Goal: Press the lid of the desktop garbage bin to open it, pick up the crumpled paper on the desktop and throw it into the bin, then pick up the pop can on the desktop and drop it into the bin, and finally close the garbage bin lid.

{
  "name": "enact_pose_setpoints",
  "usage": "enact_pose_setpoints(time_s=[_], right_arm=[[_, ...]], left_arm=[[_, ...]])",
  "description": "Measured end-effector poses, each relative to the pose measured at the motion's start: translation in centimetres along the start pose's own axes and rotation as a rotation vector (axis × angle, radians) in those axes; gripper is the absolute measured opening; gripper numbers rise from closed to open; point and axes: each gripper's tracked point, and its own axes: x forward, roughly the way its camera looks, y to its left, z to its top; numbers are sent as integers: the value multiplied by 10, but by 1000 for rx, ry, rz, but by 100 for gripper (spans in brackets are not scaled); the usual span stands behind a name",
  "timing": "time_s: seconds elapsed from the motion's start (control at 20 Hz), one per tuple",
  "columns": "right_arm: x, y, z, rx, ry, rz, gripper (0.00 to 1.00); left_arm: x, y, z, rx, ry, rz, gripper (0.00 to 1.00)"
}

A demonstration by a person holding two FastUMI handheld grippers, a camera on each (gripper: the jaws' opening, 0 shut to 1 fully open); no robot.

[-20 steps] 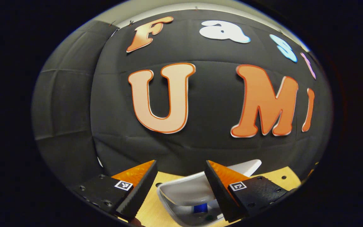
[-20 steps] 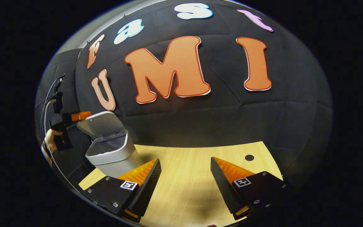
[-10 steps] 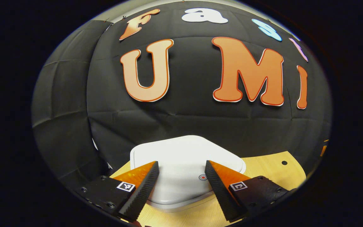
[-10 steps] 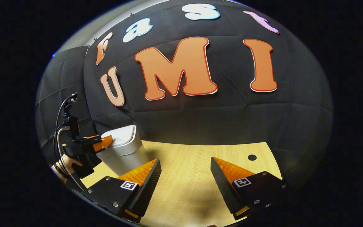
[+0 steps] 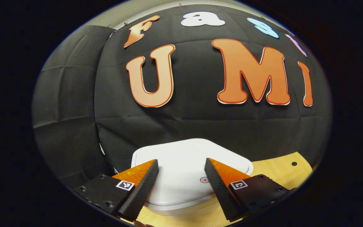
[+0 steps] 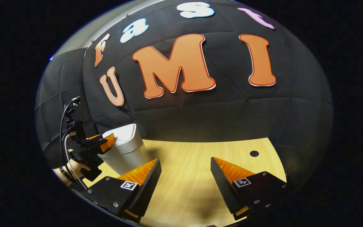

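White plastic, the bin sits on the wooden table near the black cloth wall, its lid down flat with a small red dot near the front edge. I have the left gripper just above that lid, jaws spread with nothing between them. Well to the bin's right, my right gripper hangs over bare table, jaws spread too.

White bin on wooden desktop
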Motion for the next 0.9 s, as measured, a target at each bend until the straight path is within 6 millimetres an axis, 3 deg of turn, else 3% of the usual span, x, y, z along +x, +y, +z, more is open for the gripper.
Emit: enact_pose_setpoints(time_s=[0.2,0.4,0.5,0.65,0.9], right_arm=[[-2,0,8,2,-29,-29,94],[-11,-11,22,-15,-115,-142,94],[-19,-15,33,-19,-175,-208,94],[-29,-16,41,-39,-244,-280,94],[-39,-4,37,-76,-277,-319,94]], left_arm=[[-10,-3,7,59,-3,-30,95],[-55,-48,51,56,-89,-167,94],[-77,-71,63,12,-112,-234,93],[-105,-100,64,-118,-78,-320,93],[-116,-100,52,-170,-42,-298,94]])
